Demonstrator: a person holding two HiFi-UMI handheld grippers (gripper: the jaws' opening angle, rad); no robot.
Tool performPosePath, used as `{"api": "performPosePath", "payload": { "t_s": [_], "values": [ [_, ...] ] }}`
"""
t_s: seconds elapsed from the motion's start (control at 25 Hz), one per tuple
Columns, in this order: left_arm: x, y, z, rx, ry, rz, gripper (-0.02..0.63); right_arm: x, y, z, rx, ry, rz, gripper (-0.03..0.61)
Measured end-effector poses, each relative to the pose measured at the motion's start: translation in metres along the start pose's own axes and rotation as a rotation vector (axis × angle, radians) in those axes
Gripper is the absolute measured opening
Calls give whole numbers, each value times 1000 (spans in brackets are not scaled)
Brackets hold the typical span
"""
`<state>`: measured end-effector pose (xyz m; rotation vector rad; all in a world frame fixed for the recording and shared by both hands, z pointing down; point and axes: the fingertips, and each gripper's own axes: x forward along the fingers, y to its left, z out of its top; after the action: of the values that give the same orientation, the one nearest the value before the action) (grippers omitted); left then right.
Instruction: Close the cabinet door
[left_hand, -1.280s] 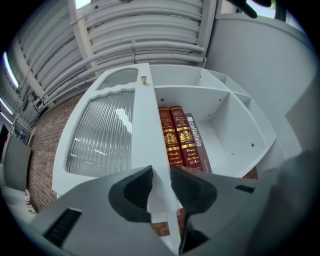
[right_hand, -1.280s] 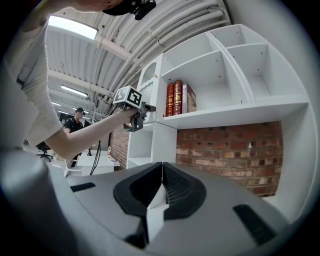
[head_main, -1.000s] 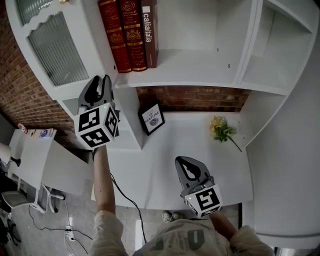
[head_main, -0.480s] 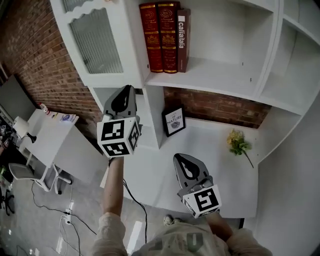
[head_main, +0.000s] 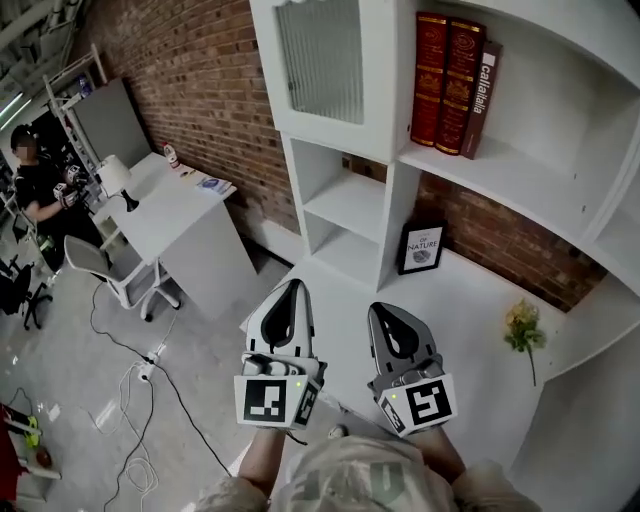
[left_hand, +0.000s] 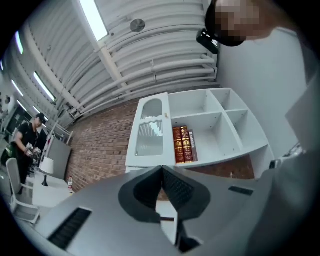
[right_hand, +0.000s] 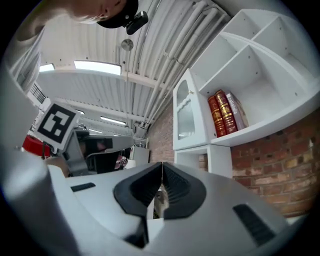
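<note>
The glass-paned cabinet door (head_main: 322, 62) sits at the shelf unit's upper left beside the books (head_main: 447, 85), its top cut off and its seam hard to judge, well above the open desk (head_main: 470, 330), where the left gripper (head_main: 293, 288), jaws just closed on nothing, and the right gripper (head_main: 386, 310), jaws together and empty, hang.

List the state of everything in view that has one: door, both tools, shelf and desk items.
Cabinet door: shut.
Left tool: jaws have just been closing, now together, nothing between them.
Right tool: jaws together, empty.
Books: three, upright, side by side on the shelf.
Picture frame: standing on the desktop.
Flowers: lying flat on the desktop.
</note>
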<state>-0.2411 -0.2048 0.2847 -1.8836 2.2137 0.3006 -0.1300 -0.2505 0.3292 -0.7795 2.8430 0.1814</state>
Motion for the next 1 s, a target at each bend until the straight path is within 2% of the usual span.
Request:
{"api": "performPosePath", "payload": {
  "t_s": [0.12, 0.24, 0.44, 0.68, 0.84, 1.0],
  "values": [
    [-37, 2, -10, 49, 12, 76, 15, 4, 21, -11, 6, 19, 73, 17],
    [-60, 8, -29, 15, 65, 130, 15, 8, 40, -25, 14, 57, 139, 17],
    [-73, 22, -36, 6, 85, 164, 15, 13, 53, -32, 22, 77, 155, 17],
    [-71, 28, -40, -18, 92, 148, 15, 13, 49, -37, 50, 82, 138, 17],
    [-69, 27, -55, -52, 135, 123, 15, 11, 48, -41, 46, 98, 121, 17],
    [-64, 20, -55, -66, 123, 83, 15, 7, 47, -44, 41, 109, 112, 17]
  ]
}}
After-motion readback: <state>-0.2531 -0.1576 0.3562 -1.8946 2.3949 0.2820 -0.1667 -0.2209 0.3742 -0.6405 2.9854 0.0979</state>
